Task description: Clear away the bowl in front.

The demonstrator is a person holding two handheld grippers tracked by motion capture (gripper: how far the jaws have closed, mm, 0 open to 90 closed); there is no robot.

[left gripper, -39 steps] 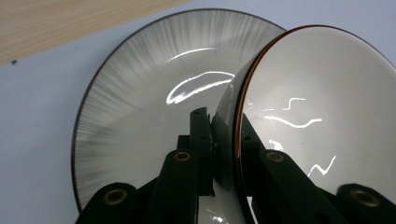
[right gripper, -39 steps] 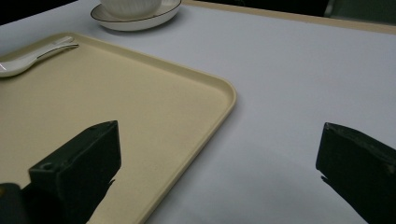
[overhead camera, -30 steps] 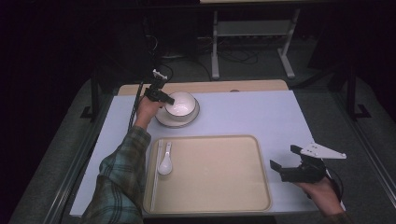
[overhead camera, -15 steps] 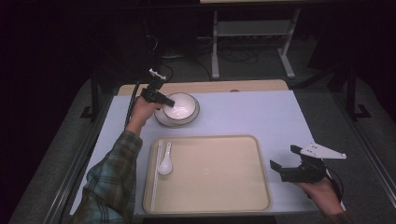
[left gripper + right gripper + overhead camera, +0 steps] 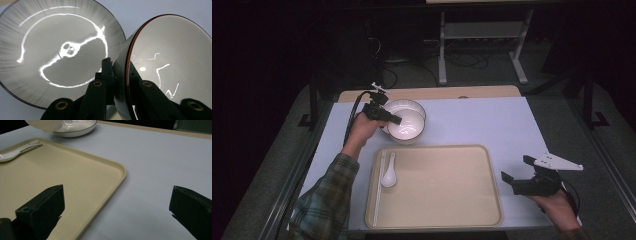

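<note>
I have the table (image 5: 492,120) spread out under me, pale blue top with a wooden strip along the far edge. Nearest me on it sits the tray (image 5: 437,220), beige and wide, taking up the middle of the near side. Beyond its far left corner is the plate (image 5: 418,106), white with a dark rim, resting flat on the table. My left gripper view looks straight down into the plate (image 5: 62,50), its glaze throwing back bright streaks.

Over the plate's near edge is the bowl (image 5: 406,126), white, and I have it in my left gripper (image 5: 384,114). In the left gripper view the jaws pinch the bowl's (image 5: 175,62) wall at the rim, one jaw inside and one outside, nearly closed with just the thin wall between them. The bowl hangs tilted, its mouth turned partly sideways, beside and slightly over the plate. From the right gripper view, the bowl's (image 5: 45,124) underside hangs clear of the plate (image 5: 75,127).

My right gripper (image 5: 521,176) hovers by the tray's right edge, jaws spread wide, nothing between them, table showing through the gap.

Smallest of all, the spoon (image 5: 388,172), white, lies on the tray's left side, handle pointing away from me.
</note>
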